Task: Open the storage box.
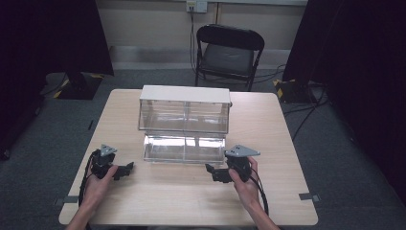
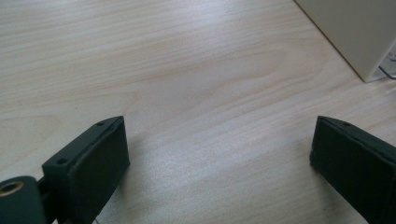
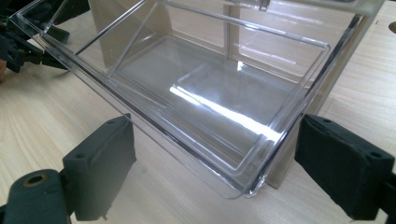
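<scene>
Left gripper point(image 1: 125, 168) jaws spread, empty, low over table point(image 1: 191, 201), near-left of clear two-tier bin point(image 1: 184, 125). Right gripper point(image 1: 214, 172) jaws also spread, just near-right of it, beside its pulled-out lower drawer point(image 3: 205, 102). Bin sits mid-table.

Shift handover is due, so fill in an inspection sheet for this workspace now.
Surface: light wooden table, bare near the person.
Job's things: clear plastic two-tier drawer cabinet with beige top; lower clear drawer pulled out, looks empty.
Clutter: nothing seen.
Grippers: left gripper open over bare wood; right gripper open, at the lower drawer's front corner.
Cables: black cable trails from the right gripper.
Surroundings: black folding chair, grey floor, dark curtains.
</scene>
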`<action>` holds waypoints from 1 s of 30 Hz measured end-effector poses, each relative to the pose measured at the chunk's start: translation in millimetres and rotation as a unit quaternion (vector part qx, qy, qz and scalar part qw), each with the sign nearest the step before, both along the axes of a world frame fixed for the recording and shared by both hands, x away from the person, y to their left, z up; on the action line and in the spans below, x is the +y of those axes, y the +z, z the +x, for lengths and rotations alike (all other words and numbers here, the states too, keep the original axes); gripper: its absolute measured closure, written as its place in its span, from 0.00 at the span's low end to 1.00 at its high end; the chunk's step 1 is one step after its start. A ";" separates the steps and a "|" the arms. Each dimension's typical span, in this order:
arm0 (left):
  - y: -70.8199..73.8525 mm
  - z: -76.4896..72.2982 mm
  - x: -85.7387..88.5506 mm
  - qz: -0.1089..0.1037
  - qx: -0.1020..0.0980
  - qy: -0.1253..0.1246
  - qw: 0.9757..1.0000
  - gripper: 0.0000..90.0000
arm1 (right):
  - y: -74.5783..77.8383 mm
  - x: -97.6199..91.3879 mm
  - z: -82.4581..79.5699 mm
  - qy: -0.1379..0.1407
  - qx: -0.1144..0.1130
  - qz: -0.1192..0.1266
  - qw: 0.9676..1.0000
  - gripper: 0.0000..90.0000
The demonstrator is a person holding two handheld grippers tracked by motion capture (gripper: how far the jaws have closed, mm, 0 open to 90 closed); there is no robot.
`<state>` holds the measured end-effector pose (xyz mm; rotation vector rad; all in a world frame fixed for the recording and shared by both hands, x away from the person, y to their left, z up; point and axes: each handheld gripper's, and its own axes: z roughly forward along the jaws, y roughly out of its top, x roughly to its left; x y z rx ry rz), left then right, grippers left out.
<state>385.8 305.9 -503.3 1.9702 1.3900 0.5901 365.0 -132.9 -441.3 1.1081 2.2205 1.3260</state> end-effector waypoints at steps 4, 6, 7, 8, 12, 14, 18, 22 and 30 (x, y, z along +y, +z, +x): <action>0.0 0.0 0.0 0.000 0.000 0.000 1.000 0.04 | 1.4 -0.2 -0.3 0.000 -0.002 0.002 1.000 0.13; 0.0 0.0 0.0 0.000 0.000 0.000 1.000 0.04 | 0.9 0.1 -0.2 -0.001 -0.002 0.001 1.000 0.13; 0.0 0.0 0.0 0.000 0.000 0.000 1.000 0.04 | 0.9 0.1 -0.2 -0.001 -0.002 0.001 1.000 0.13; 0.0 0.0 0.0 0.000 0.000 0.000 1.000 0.04 | 1.1 0.1 -0.1 -0.001 -0.001 0.001 1.000 0.13; 0.0 0.0 0.0 0.000 0.000 0.000 1.000 0.04 | 1.8 0.0 -0.2 -0.001 -0.003 0.002 1.000 0.13; 0.0 0.0 0.0 0.000 0.000 0.000 1.000 0.04 | 1.7 0.0 -0.2 -0.001 -0.002 0.001 1.000 0.13; 0.0 0.0 0.0 0.000 0.000 0.000 1.000 0.04 | 1.7 0.0 -0.3 -0.002 -0.004 0.004 1.000 0.13; 0.0 0.0 0.0 0.000 0.000 0.000 1.000 0.04 | 1.8 -0.2 -0.1 -0.002 -0.004 0.004 1.000 0.13; 0.0 0.0 0.0 0.000 0.000 0.000 1.000 0.04 | 2.7 -0.2 0.1 -0.004 -0.004 0.003 1.000 0.12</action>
